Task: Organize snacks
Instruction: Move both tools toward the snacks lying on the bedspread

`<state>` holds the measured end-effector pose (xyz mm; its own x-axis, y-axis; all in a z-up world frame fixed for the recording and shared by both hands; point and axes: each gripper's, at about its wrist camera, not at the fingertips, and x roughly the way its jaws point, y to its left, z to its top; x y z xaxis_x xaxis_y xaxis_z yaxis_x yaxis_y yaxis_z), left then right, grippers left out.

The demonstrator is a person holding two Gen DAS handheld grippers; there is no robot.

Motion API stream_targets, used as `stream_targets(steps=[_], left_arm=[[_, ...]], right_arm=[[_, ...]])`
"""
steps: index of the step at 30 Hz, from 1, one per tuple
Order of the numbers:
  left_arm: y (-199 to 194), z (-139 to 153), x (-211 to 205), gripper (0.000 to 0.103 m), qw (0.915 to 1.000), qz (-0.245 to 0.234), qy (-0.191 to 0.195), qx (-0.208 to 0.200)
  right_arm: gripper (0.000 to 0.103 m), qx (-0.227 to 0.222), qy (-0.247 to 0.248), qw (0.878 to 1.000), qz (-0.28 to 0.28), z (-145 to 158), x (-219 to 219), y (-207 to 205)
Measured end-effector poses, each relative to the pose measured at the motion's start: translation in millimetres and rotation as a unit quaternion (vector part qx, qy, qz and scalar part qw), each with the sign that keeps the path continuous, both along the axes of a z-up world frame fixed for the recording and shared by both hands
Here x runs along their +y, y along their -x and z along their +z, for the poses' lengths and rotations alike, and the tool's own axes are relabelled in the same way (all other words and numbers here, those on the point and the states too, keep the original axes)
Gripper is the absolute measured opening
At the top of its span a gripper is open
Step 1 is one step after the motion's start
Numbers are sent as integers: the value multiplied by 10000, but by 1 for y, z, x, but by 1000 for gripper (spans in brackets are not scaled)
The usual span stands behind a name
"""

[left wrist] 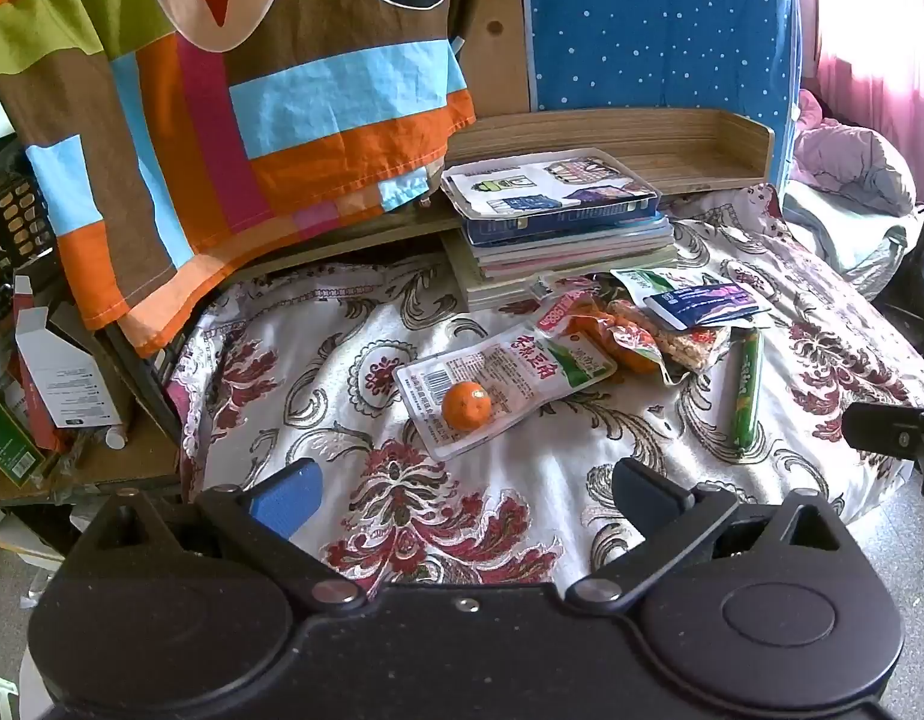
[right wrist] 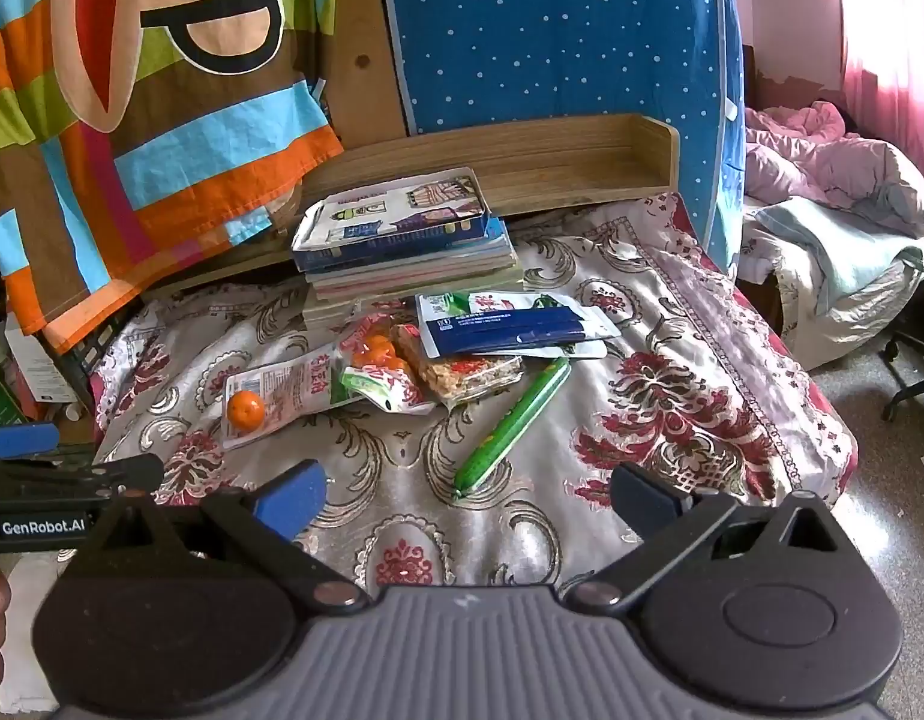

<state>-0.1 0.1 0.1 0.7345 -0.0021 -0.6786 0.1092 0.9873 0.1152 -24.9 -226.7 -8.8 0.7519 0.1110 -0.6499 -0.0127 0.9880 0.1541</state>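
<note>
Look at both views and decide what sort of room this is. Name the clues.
Probably a lived-in bedroom: pink bedding heaped at right, a books stack, and a hanging cartoon cloth over a cloth-covered table.

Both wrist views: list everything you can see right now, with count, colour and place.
loose orange: 1, orange, on white pouch
white pouch: 1, white-red, left of pile
bag of oranges: 1, orange-red, pile centre
grain bar pack: 1, clear, under blue sachets
blue sachets: about 2, navy-white, top of pile
green sausage stick: 1, green, right of pile
book stack: 1, mixed, behind snacks
wooden shelf: 1, tan, at back
floral cloth: 1, white-maroon, beneath everything
left gripper: open
right gripper: open
</note>
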Motion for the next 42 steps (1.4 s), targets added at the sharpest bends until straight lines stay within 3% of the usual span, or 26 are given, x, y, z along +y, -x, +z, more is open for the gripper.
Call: stream_targets(steps=[22, 34, 42], left_arm=[[-1, 0, 1, 102, 10000, -17, -1, 78], [-19, -8, 23, 102, 9997, -159, 80, 178], [-43, -10, 46, 102, 9981, -181, 446, 378]], right_arm=[[103, 35, -5, 10000, -7, -2, 3, -3], [103, 77, 60, 9998, -145, -3, 22, -8], [103, 134, 164, 9995, -218, -5, 33, -15]])
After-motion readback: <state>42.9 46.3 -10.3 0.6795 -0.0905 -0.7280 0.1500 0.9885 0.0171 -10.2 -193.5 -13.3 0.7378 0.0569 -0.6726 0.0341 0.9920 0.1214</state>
